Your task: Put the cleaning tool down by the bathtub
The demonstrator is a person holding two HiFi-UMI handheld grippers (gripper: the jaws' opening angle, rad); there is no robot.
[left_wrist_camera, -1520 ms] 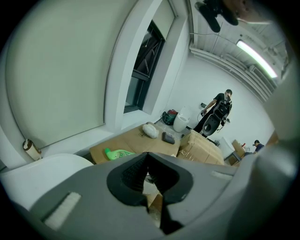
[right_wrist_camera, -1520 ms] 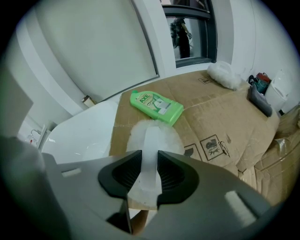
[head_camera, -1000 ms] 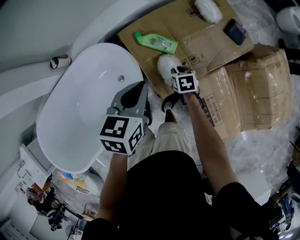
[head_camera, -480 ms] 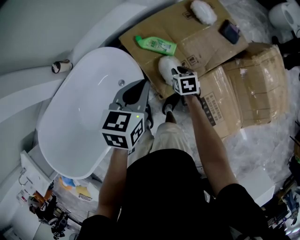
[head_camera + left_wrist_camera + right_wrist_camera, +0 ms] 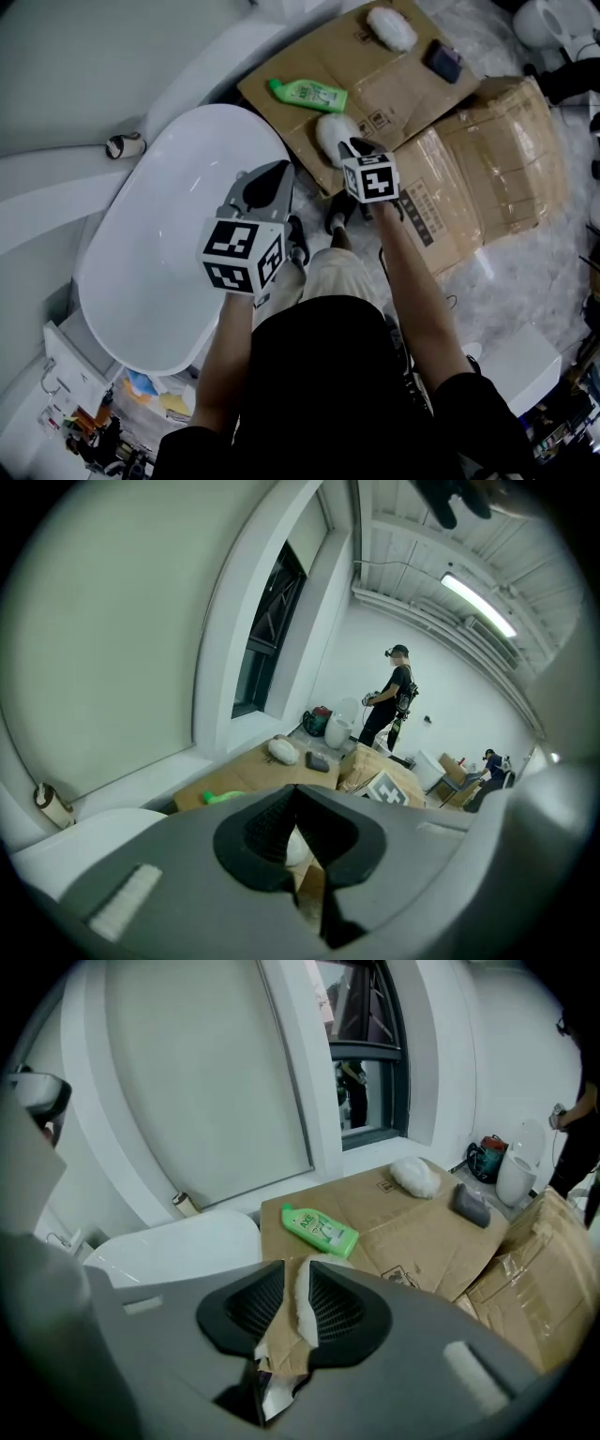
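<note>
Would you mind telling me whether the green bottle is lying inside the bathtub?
No, the green bottle lies on the flattened cardboard beside the bathtub, not in it.

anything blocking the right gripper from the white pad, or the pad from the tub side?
Nothing visible. The white pad has its edge between the right gripper's slightly parted jaws and lies on the cardboard beside the bathtub. The green bottle lies off to one side.
</note>
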